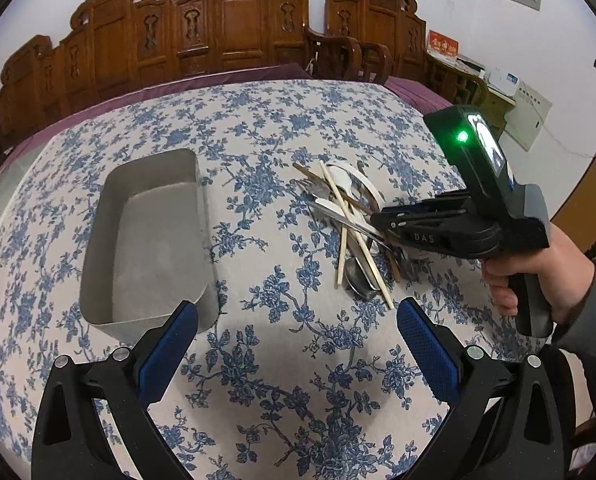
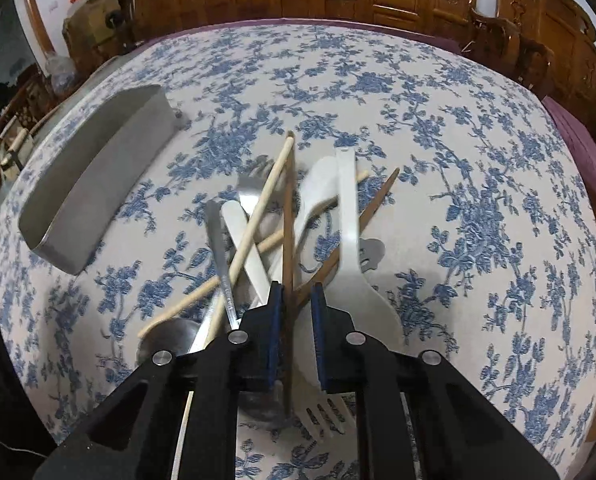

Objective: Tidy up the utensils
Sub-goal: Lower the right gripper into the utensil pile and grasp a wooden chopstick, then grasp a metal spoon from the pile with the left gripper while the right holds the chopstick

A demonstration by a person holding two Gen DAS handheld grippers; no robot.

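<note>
While the right hand-held gripper (image 2: pixel 297 292) closes on the dark brown wooden chopstick (image 2: pixel 287 216) in the utensil pile (image 1: pixel 354 232), lift it straight up slowly, then carry it towards nine o'clock into the grey metal rectangular tray (image 1: pixel 109 240). The left hand-held gripper (image 1: pixel 298 320) hangs wide open above the desk (image 1: pixel 257 400).

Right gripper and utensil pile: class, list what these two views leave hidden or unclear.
- Right gripper: whether its pads pinch the dark chopstick; the right wrist view shows a narrow gap.
- Metal spoon: partly covered by that gripper's body.
- Metal tray: near corner hidden behind the left gripper's finger.
</note>
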